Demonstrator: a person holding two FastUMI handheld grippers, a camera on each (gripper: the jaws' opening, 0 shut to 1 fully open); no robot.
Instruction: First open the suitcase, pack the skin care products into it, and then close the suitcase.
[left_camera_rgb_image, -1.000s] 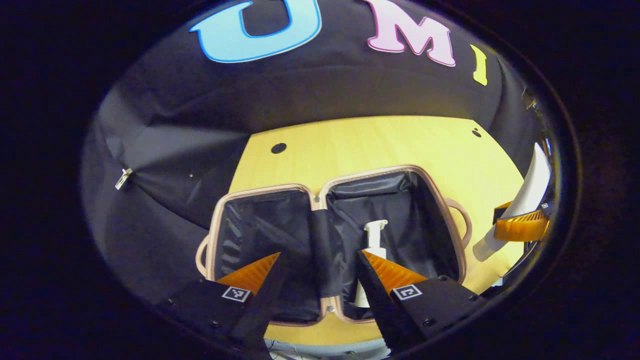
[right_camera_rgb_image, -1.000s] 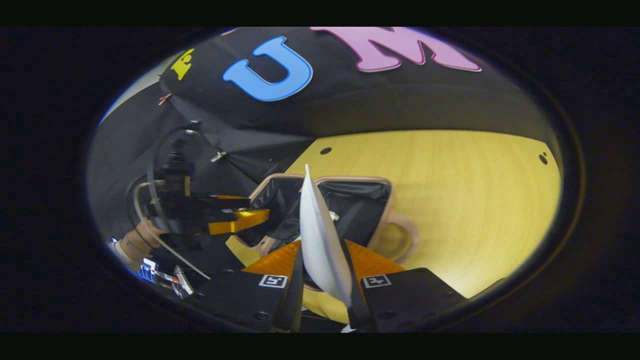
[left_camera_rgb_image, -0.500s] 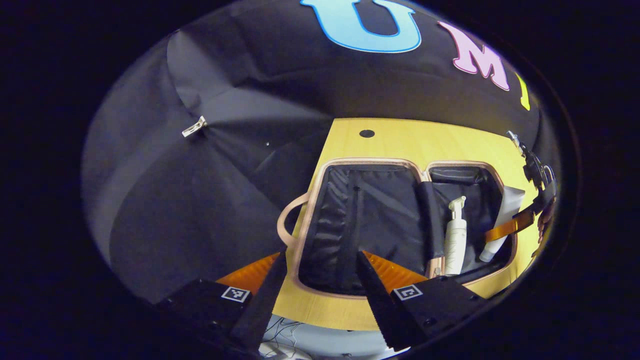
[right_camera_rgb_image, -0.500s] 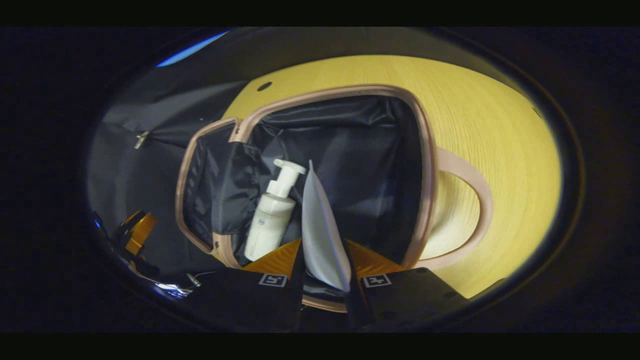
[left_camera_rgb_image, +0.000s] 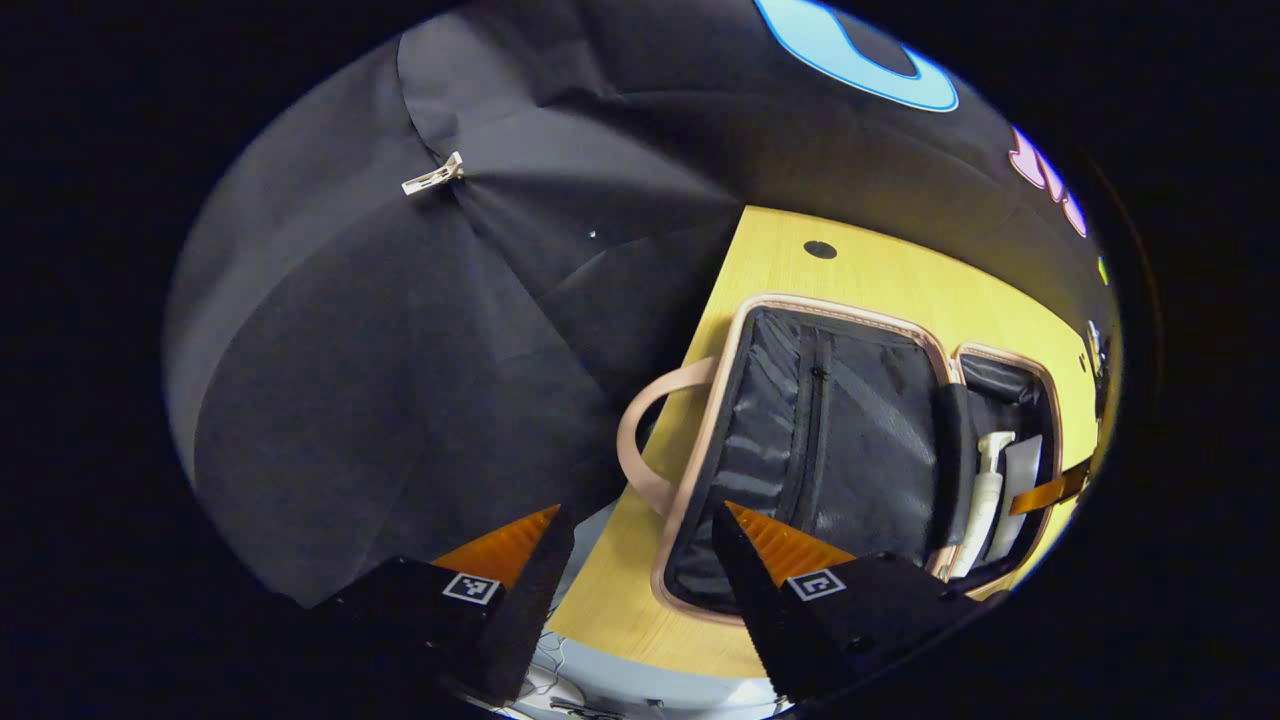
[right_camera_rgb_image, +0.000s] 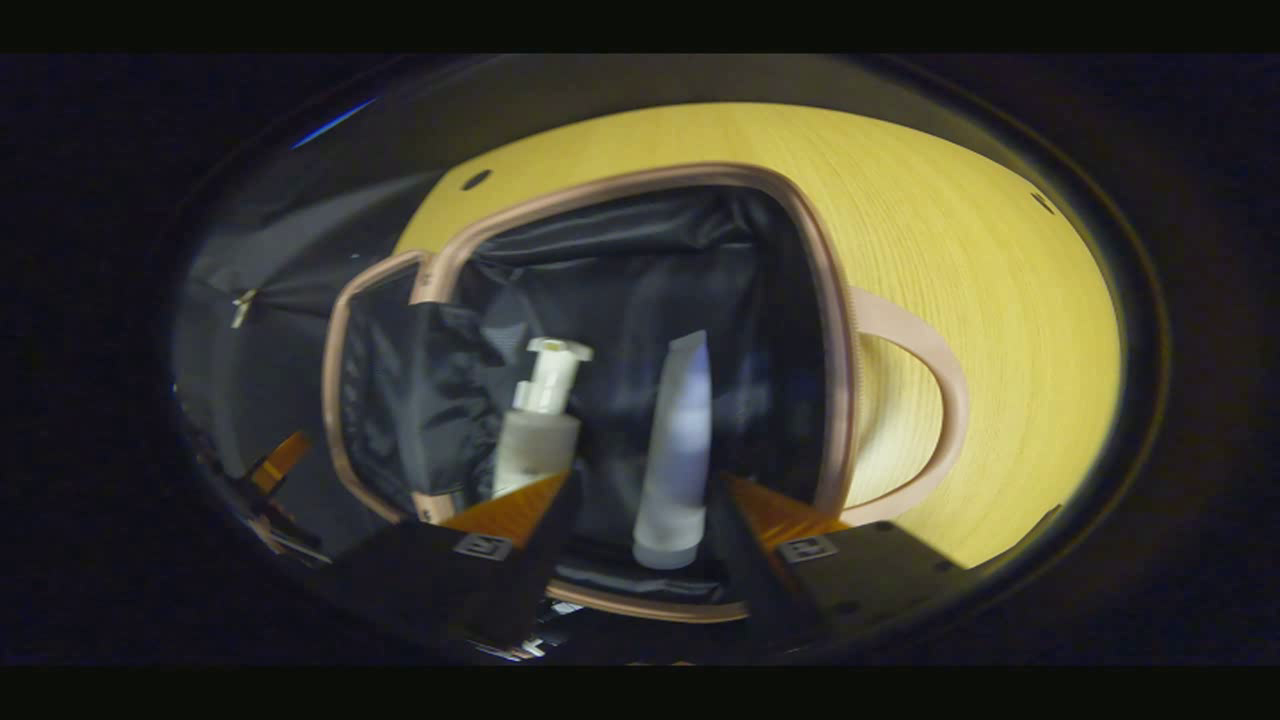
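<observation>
Your right gripper (right_camera_rgb_image: 640, 500) is spread wide, clear of the white tube (right_camera_rgb_image: 678, 455), which lies in the open suitcase (right_camera_rgb_image: 835, 330) just right of the pump bottle (right_camera_rgb_image: 538, 430). Your left gripper (left_camera_rgb_image: 635, 525) is spread too, empty, over the suitcase's near-left corner on the yellow table (left_camera_rgb_image: 880, 275).

**A:** Where does the left gripper view look from?

**B:** From above the bench's (left_camera_rgb_image: 800, 280) near left corner, facing across it toward the cloth wall, some way back from the open suitcase (left_camera_rgb_image: 740, 400), which lies to its right.

**A:** And the right gripper view?

**B:** Close above the suitcase (right_camera_rgb_image: 640, 182), tilted down into one lined half.

**A:** What do they share?

**B:** The suitcase, the pump bottle (left_camera_rgb_image: 982, 500) (right_camera_rgb_image: 540, 430) and tube (left_camera_rgb_image: 1018, 480) (right_camera_rgb_image: 680, 450) inside, and the bench (right_camera_rgb_image: 980, 240).
</observation>
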